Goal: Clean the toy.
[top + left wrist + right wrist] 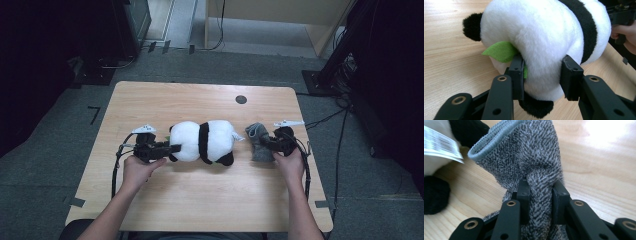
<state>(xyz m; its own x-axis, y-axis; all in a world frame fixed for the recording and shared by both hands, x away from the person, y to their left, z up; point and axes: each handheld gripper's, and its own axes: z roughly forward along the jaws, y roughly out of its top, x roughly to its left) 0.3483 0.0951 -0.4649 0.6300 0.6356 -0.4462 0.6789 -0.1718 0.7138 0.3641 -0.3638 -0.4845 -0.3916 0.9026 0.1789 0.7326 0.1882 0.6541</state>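
The wooden tabletop (200, 200) carries everything, and its near half and its far strip toward the small dark round hole (241, 99) lie bare, so there is open room in front of and behind the things. The plush panda (202, 141) is the largest thing: it lies on its side a little past the middle of the tabletop, lengthwise between the left and right edges, well clear of every edge and corner. The left gripper (172, 148) comes at it from the left-edge side, held low over the wood; in the left gripper view its two black jaws stand on either side of a bulge of white fur at the panda's end, the pads pressing into the plush, with a green felt leaf (500, 51) caught beside one pad and a black paw below them. A white printed tag (440, 143) hangs from the panda's other end, toward the right edge. Just beside that end, apart from the fur, the grey knitted cloth (258, 139) stands bunched on the wood, nearer the right edge than the panda yet still well inside it. The right gripper (267, 144) grasps it: in the right gripper view a fold of the cloth is pinched between the jaws, its ribbed hem rising above them.
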